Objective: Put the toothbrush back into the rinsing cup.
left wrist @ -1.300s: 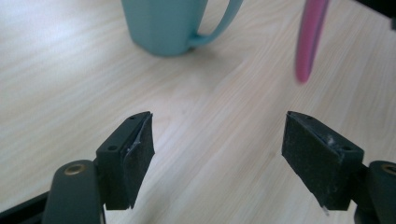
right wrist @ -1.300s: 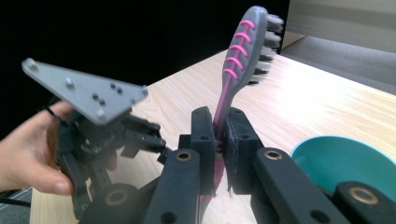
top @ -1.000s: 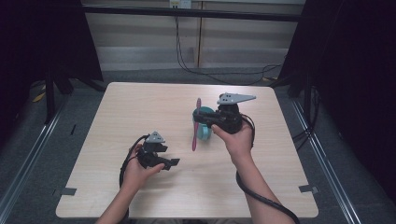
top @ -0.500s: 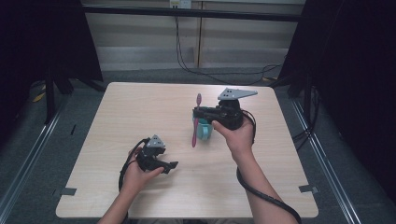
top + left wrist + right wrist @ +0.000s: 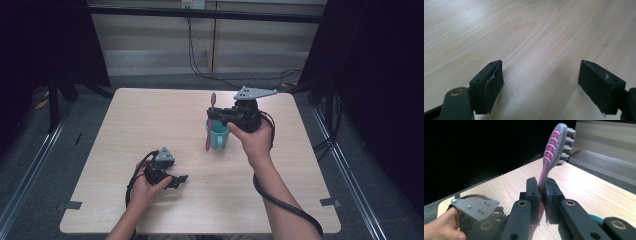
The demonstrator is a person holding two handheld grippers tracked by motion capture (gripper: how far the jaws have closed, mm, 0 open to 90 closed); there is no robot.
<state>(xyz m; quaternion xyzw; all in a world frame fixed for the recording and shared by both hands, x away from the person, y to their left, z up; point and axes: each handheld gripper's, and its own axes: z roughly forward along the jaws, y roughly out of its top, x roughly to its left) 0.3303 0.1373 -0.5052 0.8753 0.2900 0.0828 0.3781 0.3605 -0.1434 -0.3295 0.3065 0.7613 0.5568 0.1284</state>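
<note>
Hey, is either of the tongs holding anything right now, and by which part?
The right tongs grip the pink toothbrush by its handle, below the head. The left tongs are open, holding nothing.

Teal plastic mug (image 5: 219,136) sits on the light wooden table (image 5: 125,125), just right of centre. Pink-and-grey toothbrush (image 5: 211,120) is upright at the mug's 9 o'clock edge, clamped in the right gripper (image 5: 216,116), whose body is at the mug's 2 o'clock. Left gripper (image 5: 181,179) lies on the table at the mug's 7 o'clock, well apart.
</note>
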